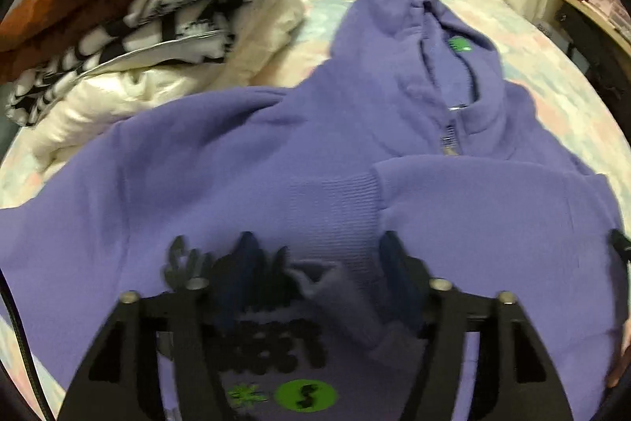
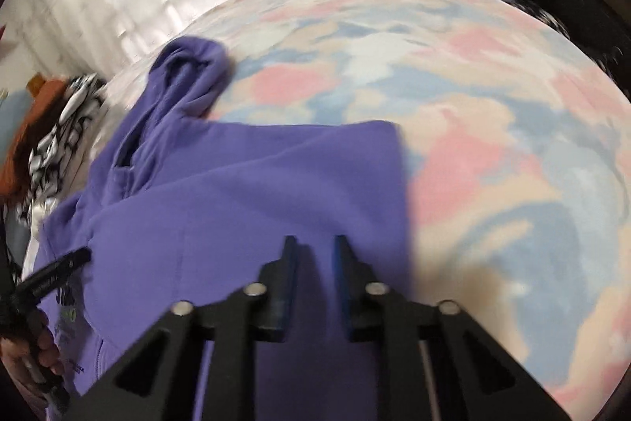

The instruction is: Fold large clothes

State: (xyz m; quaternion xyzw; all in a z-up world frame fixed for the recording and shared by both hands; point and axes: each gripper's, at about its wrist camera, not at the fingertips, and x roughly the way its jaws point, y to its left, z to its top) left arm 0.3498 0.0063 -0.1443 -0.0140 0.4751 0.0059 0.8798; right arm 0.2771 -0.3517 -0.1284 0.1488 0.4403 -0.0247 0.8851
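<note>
Bed (image 2: 493,129) bare right of hoodie (image 2: 244,192); clothes pile (image 1: 150,38) crowds its left. Purple hoodie flat, sleeve folded across chest. Left gripper (image 1: 315,255) fingers spread astride cuff; right gripper (image 2: 313,247) nearly closed, empty.

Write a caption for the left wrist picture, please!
Open left gripper over a purple hoodie spread on a pastel bedsheet, its cuff between the fingers, folded clothes piled behind.
</note>
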